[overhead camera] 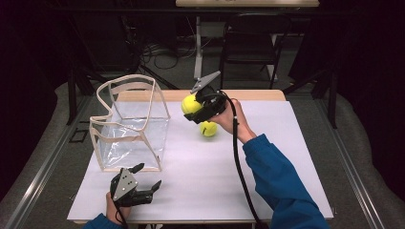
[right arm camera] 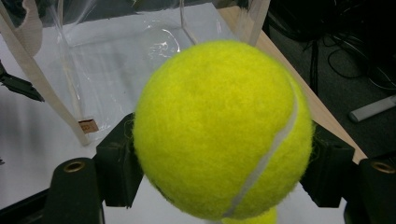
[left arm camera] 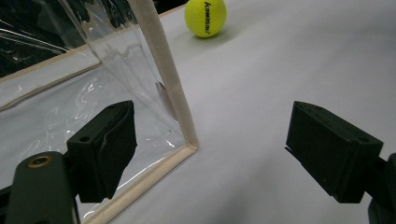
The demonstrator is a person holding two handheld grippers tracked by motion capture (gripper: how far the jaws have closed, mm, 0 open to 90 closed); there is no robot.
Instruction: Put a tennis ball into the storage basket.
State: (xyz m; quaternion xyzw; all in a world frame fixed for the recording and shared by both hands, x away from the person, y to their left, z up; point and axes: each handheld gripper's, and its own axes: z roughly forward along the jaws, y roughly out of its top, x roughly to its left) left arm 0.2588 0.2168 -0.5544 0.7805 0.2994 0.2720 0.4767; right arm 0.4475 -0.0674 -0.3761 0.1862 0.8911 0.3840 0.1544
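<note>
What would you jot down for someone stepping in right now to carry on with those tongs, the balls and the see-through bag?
Right tongs: shut on a tennis ball, held above the table near the clear bag.
Left tongs: open, holding nothing, by the bag's near corner.
Second tennis ball: lying on the white table, just below the right tongs.
Bag: standing upright with its top open; nothing visible inside it.
Done: one ball picked up.
Left, most likely: drop that ball into the bag, then fetch the second one. The left tongs look placed to steady the bag.
</note>
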